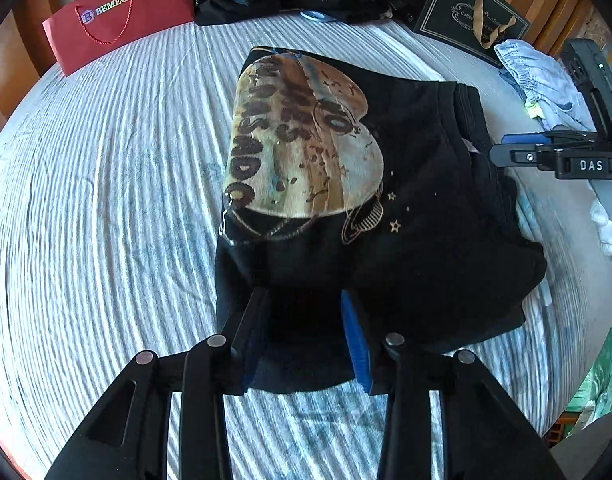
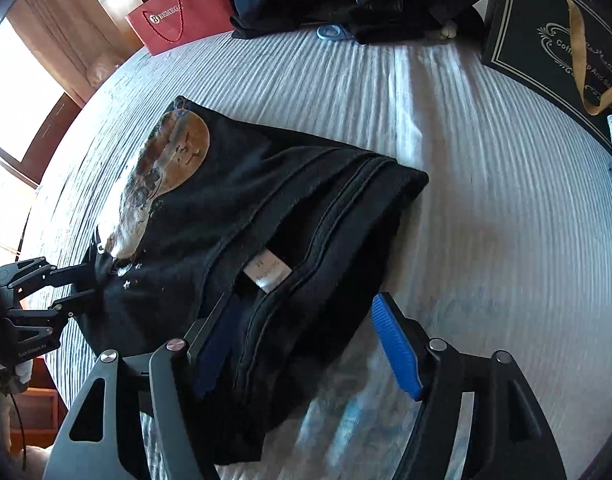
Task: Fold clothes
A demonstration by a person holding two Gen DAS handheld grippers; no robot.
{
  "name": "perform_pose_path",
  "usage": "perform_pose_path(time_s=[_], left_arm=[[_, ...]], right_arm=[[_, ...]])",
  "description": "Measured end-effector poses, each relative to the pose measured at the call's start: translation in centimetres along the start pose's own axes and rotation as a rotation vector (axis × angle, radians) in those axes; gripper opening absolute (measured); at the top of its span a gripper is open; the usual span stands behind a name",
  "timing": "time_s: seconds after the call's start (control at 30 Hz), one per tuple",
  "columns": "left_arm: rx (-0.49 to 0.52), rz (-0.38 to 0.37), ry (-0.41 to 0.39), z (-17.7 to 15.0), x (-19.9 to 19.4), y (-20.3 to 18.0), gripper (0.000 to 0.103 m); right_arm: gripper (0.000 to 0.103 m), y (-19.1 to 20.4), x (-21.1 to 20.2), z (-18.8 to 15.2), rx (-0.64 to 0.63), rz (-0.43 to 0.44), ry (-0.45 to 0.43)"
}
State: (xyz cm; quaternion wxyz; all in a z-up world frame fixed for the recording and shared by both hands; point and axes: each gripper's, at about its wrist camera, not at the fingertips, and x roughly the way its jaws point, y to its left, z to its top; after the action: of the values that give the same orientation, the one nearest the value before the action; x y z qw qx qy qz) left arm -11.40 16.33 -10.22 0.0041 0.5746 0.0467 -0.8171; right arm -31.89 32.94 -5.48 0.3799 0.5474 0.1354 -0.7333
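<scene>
Both wrist views steeply down, close (shared black shirt)

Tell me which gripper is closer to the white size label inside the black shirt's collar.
Right. The right gripper straddles the collar edge just below the white label of the black shirt. The left gripper is at the far printed side.

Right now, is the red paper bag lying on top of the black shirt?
No. The red paper bag stands at the bed's far edge, well apart from the folded black shirt.
</scene>
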Motion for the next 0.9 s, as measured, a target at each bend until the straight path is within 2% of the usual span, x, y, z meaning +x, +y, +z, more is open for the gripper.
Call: perform_pose_path(time_s=[0.13,0.2,0.27,0.43,0.57,0.67,0.73,0.9], left_arm=[[-0.003,0.014,-0.039,0.2,-1.8,0.2,0.042],[-0.039,0.007,-0.073,0.8,-2.6,1.2,0.048],[-0.062,-0.006,-0.099,1.7,-2.8,2.3,0.051],[-0.028,-0.032,-0.091,4.4,-1.7,4.8,0.051],[0.039,-0.070,-0.073,6.0,0.4,5.4,0.051],[0.068,-0.084,-0.053,6.5,2.0,5.1,0.051],[0.066,-0.108,-0.059,7.0,2.4,5.0,0.051],[0.058,-0.152,-0.052,8.6,3.9,4.7,0.051]], right_arm=[[0.069,0.3,-2.5,-2.7,0.042,0.061,-0.062],[0.083,0.3,-3.0,-4.1,0.081,0.071,-0.070],[0.087,0.1,-3.1,-5.2,0.135,0.073,-0.080],[0.087,0.1,-3.6,-6.9,0.279,0.059,-0.167],[0.084,1.2,-3.7,-6.4,0.335,0.017,-0.219],[0.080,1.5,-3.6,-6.3,0.375,0.009,-0.228],[0.071,1.7,-3.1,-6.1,0.372,-0.001,-0.208],[0.071,1.4,-2.2,-6.0,0.383,-0.006,-0.197]])
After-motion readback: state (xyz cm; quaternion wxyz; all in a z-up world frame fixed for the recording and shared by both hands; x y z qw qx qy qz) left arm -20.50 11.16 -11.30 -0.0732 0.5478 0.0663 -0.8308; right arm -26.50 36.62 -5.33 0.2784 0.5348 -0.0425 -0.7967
